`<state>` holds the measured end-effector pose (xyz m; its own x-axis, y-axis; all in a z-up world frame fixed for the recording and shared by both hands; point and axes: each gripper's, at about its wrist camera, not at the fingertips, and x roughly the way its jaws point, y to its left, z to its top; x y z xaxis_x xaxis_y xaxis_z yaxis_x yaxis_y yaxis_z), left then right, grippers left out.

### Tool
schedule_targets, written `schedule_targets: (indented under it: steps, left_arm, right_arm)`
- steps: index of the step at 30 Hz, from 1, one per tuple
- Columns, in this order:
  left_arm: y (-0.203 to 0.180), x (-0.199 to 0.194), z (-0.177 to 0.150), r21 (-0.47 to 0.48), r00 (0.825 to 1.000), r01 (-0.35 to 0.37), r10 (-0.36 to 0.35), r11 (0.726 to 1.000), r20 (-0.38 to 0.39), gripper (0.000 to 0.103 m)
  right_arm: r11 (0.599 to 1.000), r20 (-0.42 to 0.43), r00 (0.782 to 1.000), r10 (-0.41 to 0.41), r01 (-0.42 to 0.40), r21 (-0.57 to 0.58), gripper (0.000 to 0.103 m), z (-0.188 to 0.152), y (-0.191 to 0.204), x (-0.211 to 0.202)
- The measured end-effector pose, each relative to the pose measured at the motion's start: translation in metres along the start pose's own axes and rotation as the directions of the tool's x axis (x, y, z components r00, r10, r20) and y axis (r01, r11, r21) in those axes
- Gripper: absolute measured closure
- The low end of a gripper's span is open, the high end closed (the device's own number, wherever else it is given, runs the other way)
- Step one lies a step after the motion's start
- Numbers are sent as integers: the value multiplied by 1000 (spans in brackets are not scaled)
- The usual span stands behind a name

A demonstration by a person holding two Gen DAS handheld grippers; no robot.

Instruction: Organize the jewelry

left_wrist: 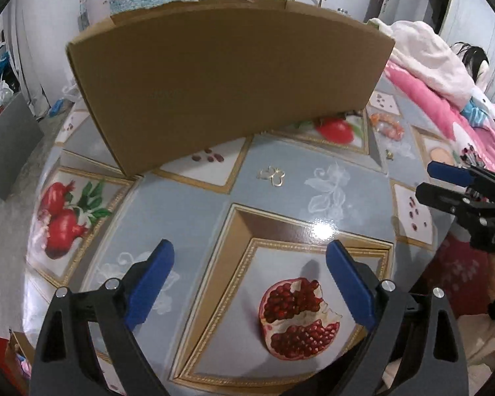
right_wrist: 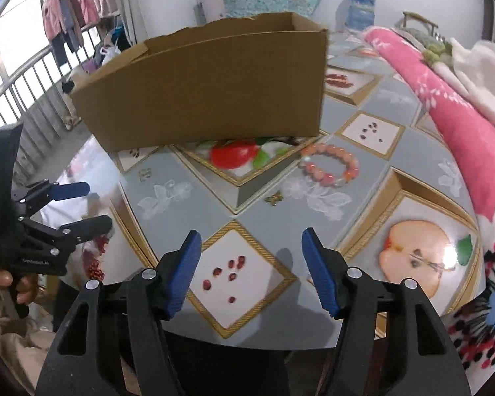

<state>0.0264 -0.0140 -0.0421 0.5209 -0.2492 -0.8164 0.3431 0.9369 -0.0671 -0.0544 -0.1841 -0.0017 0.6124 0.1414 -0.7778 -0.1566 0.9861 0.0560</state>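
- Left black gripper with blue pads (left_wrist: 249, 257): spread wide, holding nothing, gold butterfly-shaped piece (left_wrist: 272, 175) straight ahead of tips.
- Right black gripper with blue pads (right_wrist: 250, 247): also gaping, empty.
- Pink-orange beaded bracelet (right_wrist: 330, 165) ahead, slightly right of right tips, small gold charm (right_wrist: 274, 197) nearer, open brown cardboard box (right_wrist: 208, 89) beyond.

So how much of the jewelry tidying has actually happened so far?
Nothing looks put away yet. The bead bracelet, a small gold piece and a gold butterfly piece lie loose on the table in front of the cardboard box; its inside is hidden. Both the left gripper and right gripper are open and empty, so all the picking up remains.
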Motion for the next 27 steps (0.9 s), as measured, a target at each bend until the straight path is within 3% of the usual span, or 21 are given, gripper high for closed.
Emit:
schedule_targets:
  steps: [5, 10, 17, 27]
  left_arm:
    - [-10, 9, 1, 49, 997, -74, 73, 996, 11, 6]
    - [-8, 8, -3, 44, 996, -78, 76, 996, 36, 6]
    - [-6, 8, -5, 50, 996, -84, 83, 995, 27, 5]
    - [-8, 11, -2, 51, 997, -83, 82, 995, 11, 4]
  right_arm:
    - [998, -37, 998, -60, 60, 10, 38, -7, 1, 11]
    - [993, -44, 993, -111, 113, 38, 31, -7, -6, 13]
    - [986, -65, 985, -159, 162, 44, 8, -9, -10, 20]
    - [987, -48, 987, -156, 158, 36, 8, -11, -8, 20]
